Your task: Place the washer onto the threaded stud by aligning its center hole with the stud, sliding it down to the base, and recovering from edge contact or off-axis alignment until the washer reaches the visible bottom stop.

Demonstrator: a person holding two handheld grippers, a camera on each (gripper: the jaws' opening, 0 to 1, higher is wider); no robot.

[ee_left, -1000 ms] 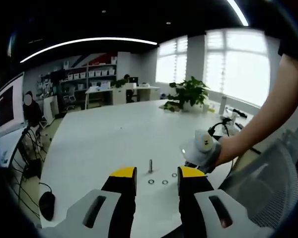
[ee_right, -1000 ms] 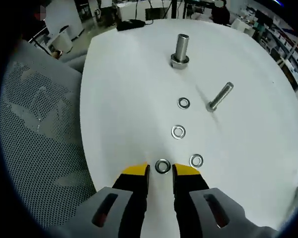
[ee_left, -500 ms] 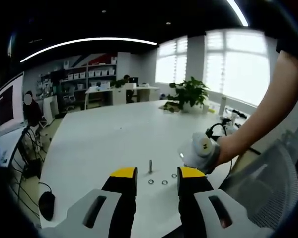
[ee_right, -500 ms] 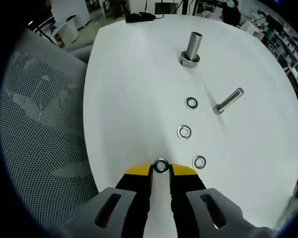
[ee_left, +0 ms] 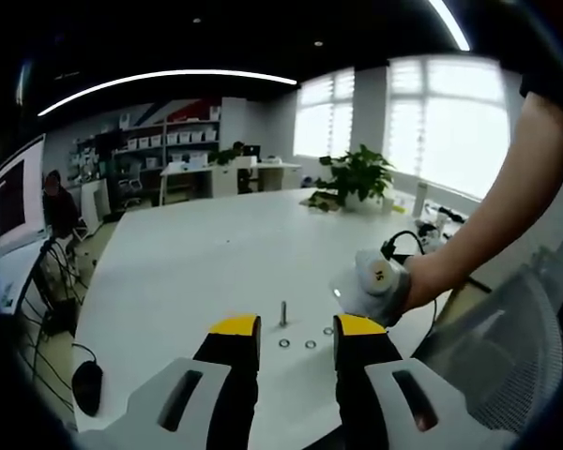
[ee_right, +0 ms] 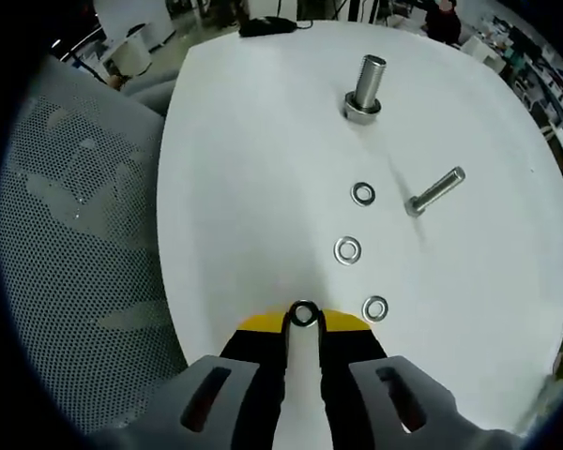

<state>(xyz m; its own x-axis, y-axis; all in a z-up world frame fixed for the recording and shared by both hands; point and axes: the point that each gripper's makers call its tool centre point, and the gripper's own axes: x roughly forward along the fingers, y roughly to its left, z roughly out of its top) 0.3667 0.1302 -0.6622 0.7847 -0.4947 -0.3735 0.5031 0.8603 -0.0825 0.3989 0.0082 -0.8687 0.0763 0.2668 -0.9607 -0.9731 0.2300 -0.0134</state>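
In the right gripper view, the right gripper (ee_right: 303, 319) points down at the white worktop (ee_right: 244, 187) with its yellow-tipped jaws drawn close on either side of a washer (ee_right: 304, 314), which sits pinched between the tips near the worktop's near edge. Three more washers lie loose on the worktop ahead: one (ee_right: 375, 307) just beside the right jaw, one (ee_right: 347, 250) further on, and one (ee_right: 362, 194) beyond that. Past them stands an upright threaded stud (ee_right: 368, 84) with a nut at its base, well apart from the held washer, and a slimmer stud (ee_right: 436, 190) leans away to the right. A grey mesh chair back (ee_right: 75, 234) lies off the worktop's left side. In the left gripper view, the left gripper (ee_left: 293, 330) hovers above the same worktop with its jaws spread apart and nothing between them; a thin stud (ee_left: 283, 313) and small washers (ee_left: 297, 343) show in the gap, and the person's hand (ee_left: 422, 281) brings the right gripper in from the right.
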